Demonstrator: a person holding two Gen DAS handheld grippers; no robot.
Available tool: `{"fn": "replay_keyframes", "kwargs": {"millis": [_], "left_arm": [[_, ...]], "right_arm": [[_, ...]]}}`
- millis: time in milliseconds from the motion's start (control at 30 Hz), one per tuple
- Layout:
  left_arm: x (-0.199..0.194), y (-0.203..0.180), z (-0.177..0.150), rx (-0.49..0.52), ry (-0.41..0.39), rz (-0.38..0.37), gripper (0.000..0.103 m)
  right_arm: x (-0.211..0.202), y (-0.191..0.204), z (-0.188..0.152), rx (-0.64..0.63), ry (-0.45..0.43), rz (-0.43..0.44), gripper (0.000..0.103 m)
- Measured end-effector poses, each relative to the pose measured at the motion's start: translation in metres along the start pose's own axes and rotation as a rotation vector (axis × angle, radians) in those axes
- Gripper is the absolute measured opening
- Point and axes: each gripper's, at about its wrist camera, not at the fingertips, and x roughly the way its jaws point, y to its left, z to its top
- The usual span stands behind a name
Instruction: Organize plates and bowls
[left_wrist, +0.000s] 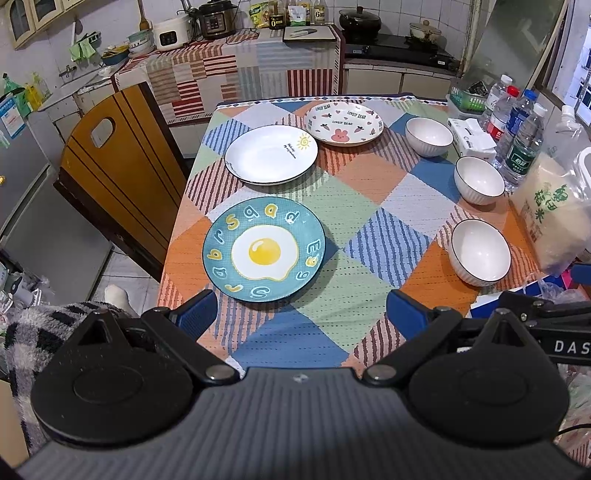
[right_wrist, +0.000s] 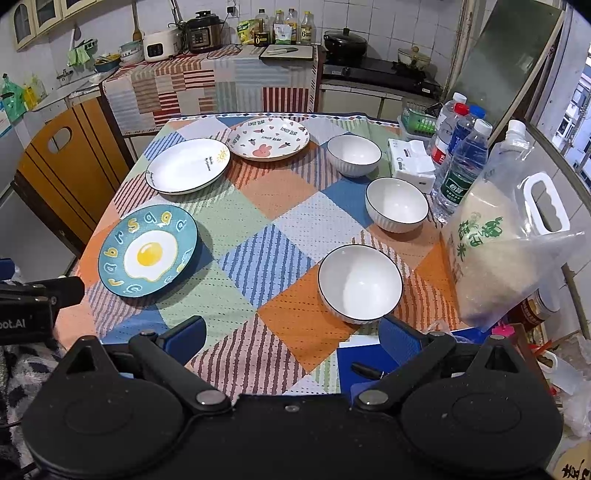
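Three plates lie along the table's left side: a blue fried-egg plate (left_wrist: 264, 249) (right_wrist: 147, 251) nearest, a white sun plate (left_wrist: 271, 154) (right_wrist: 188, 166) behind it, and a rabbit-print plate (left_wrist: 343, 123) (right_wrist: 268, 138) farthest. Three white bowls stand upright down the right side: near bowl (left_wrist: 480, 252) (right_wrist: 360, 283), middle bowl (left_wrist: 479, 180) (right_wrist: 397, 204), far bowl (left_wrist: 429, 136) (right_wrist: 354, 155). My left gripper (left_wrist: 301, 315) is open, hovering just short of the egg plate. My right gripper (right_wrist: 295, 338) is open, its right finger close beside the near bowl. Neither gripper holds anything.
A patchwork cloth covers the table (left_wrist: 369, 206). A bag of rice (right_wrist: 506, 251), water bottles (right_wrist: 463, 162) and a tissue pack (right_wrist: 410, 162) crowd the right edge. A wooden chair (left_wrist: 114, 177) stands at the left. The kitchen counter (left_wrist: 240, 55) runs behind.
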Motion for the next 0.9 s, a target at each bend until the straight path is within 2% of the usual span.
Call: {"fn": "replay_keyframes", "kwargs": {"millis": [633,900], "left_arm": [[0.0008,-0.0019,0.0023,-0.004,0.014,-0.017,0.099],[-0.0008,-0.005,-0.0029,0.006,-0.028,-0.003,0.099]], "right_arm": [[0.0006,0.0001,-0.0006,-0.007,-0.007,-0.004,0.101],[-0.0014,0.0006,-0.0033,-0.015,-0.028,-0.01,0.101]]}}
